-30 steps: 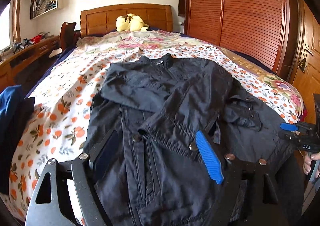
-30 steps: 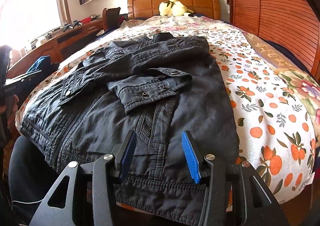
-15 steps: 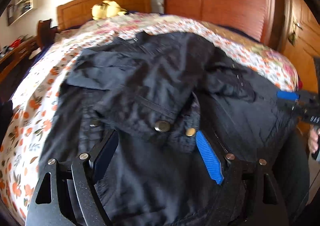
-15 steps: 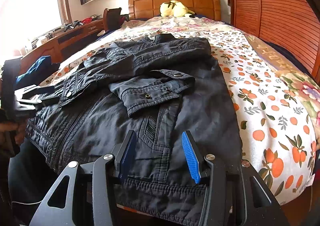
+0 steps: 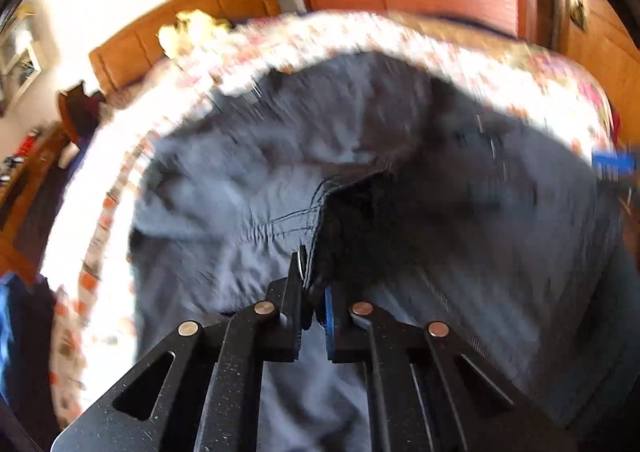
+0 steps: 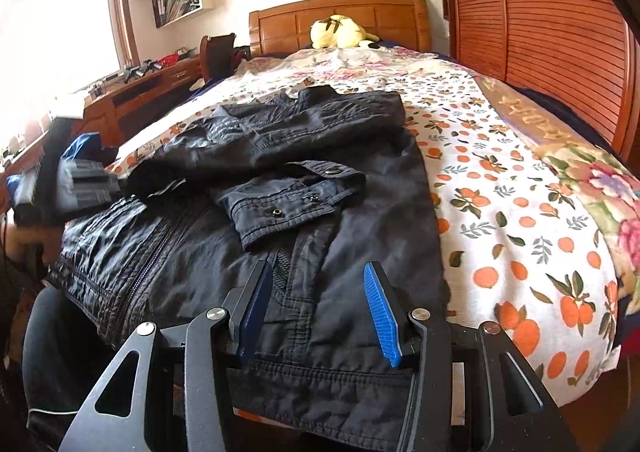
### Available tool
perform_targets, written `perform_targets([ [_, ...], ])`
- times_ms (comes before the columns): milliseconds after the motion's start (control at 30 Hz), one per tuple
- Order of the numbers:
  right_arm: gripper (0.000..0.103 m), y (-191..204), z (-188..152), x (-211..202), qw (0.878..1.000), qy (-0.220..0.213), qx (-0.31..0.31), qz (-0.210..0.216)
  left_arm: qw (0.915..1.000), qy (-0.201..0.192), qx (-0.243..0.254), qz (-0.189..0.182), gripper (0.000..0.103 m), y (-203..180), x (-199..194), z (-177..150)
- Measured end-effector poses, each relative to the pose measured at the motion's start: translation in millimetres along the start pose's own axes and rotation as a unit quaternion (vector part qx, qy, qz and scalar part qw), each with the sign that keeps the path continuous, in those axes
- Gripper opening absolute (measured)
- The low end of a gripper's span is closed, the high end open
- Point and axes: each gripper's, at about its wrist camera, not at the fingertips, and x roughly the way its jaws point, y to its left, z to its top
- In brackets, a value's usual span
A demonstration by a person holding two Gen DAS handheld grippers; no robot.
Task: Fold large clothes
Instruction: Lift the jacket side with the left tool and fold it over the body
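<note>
A dark jacket (image 6: 360, 179) lies spread on the bed, with one buttoned sleeve cuff (image 6: 288, 207) folded across its front. In the left wrist view, which is blurred by motion, my left gripper (image 5: 314, 292) is closing tight on a stitched edge of the jacket (image 5: 240, 191), and the fabric is pinched between the pads. That left gripper (image 6: 80, 187) shows as a blur at the jacket's left side in the right wrist view. My right gripper (image 6: 316, 316) hovers open over the hem near the bed's foot, with nothing gripped. Its blue pad (image 5: 612, 165) shows at the right edge of the left wrist view.
The floral quilt (image 6: 520, 211) covers the bed. A yellow plush toy (image 6: 340, 31) sits by the wooden headboard. A slatted wardrobe (image 6: 540, 31) stands along the right. A desk (image 6: 132, 99) and a blue garment (image 6: 80, 143) are on the left.
My left gripper moved in over the jacket, rolled, and went from wide open to shut on a fabric edge. The right gripper has stayed still and open.
</note>
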Motion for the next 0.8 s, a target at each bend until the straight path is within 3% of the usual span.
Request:
perform_targets([
  [233, 0.049, -3, 3, -9, 1.000, -0.014, 0.005, -0.001, 0.9926, -0.104, -0.063, 0.010, 0.009, 51, -90, 97],
  [333, 0.049, -1, 3, -10, 1.000, -0.017, 0.004, -0.001, 0.9920, -0.106, -0.067, 0.018, 0.009, 59, -103, 117],
  [500, 0.049, 0, 4, -5, 1.000, -0.015, -0.003, -0.001, 0.9947, -0.075, -0.066, 0.023, 0.009, 62, -90, 105],
  [800, 0.050, 2, 7, 4, 1.000, -0.004, -0.008, -0.004, 0.9966, -0.020, -0.080, 0.008, 0.009, 48, -47, 21],
])
